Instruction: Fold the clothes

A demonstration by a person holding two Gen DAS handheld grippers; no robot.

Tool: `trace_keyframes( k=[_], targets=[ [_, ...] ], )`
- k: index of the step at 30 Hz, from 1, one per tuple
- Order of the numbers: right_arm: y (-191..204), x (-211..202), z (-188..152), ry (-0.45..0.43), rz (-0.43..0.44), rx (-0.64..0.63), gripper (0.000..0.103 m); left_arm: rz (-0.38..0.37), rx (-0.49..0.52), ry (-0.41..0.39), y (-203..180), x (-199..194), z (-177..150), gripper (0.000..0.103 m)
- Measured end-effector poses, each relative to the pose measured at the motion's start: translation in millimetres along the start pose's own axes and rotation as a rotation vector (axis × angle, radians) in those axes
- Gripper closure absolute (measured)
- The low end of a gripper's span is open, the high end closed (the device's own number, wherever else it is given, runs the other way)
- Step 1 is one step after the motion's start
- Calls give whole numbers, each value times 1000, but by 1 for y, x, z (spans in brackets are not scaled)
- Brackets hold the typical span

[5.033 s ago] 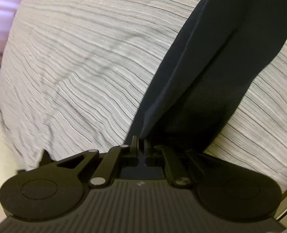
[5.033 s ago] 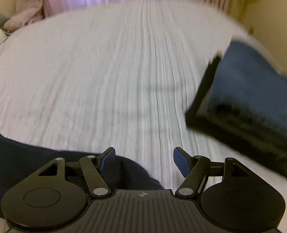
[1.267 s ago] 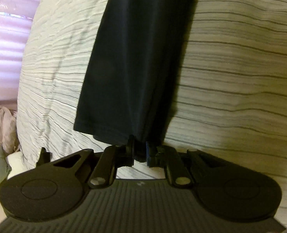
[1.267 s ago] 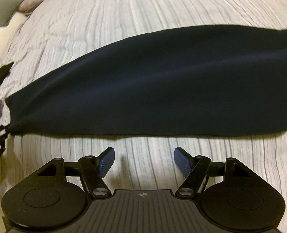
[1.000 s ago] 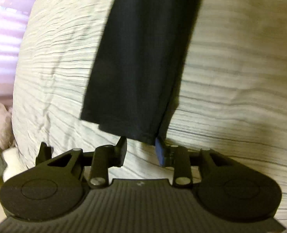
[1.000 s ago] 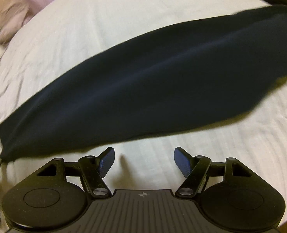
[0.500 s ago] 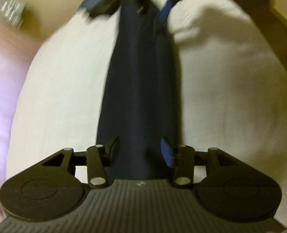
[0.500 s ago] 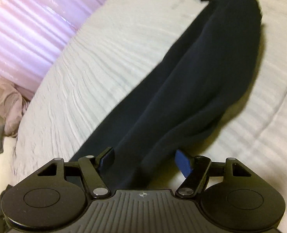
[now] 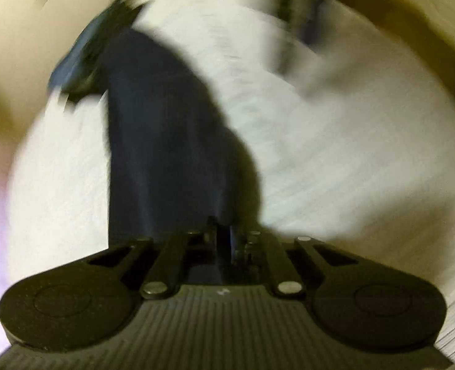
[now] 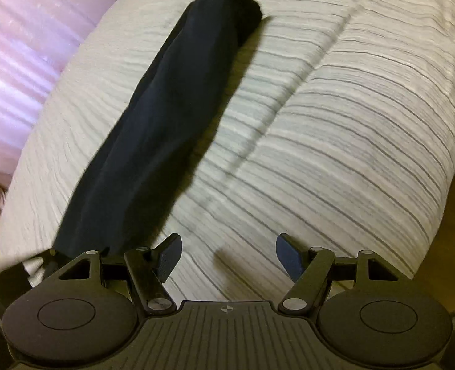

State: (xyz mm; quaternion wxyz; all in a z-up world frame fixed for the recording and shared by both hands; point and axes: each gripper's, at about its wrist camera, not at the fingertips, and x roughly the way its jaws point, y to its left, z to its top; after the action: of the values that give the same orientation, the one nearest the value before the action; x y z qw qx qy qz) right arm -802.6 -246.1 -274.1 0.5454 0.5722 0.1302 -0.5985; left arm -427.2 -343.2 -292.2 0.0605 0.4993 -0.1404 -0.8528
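Dark garment [image 10: 165, 117], long narrow strip on the striped bed [image 10: 335, 129].
Soft, limp, light; my left gripper [image 9: 224, 240] clamps its end, right gripper [image 10: 227, 256] jaws apart, empty.

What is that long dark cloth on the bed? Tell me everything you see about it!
The dark navy garment looks soft and plain, folded into a long narrow strip. It lies stretched across the striped bedspread. The left gripper is shut on its near end. The right gripper is open beside it, not touching.
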Motion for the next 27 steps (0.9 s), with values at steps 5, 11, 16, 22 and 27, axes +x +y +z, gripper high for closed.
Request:
trace_keyframes(
  k=[5,11,16,22,27],
  targets=[
    [41,9,-12,-40,64,-138,8,-101,-222,3,61,0,12,97],
    [93,49,-13,-105,117,-131,8,-205,-409,22,129,11,10,97],
    [116,82,0,-159,55,-134,8,-240,-439,13,144,11,3,97],
    [128,109,11,-227,-10,-191,8,-255,-444,-10,148,14,-4,97],
    [105,75,0,-328,-114,-122,8,-295,-406,-20,143,14,0,97]
  ],
)
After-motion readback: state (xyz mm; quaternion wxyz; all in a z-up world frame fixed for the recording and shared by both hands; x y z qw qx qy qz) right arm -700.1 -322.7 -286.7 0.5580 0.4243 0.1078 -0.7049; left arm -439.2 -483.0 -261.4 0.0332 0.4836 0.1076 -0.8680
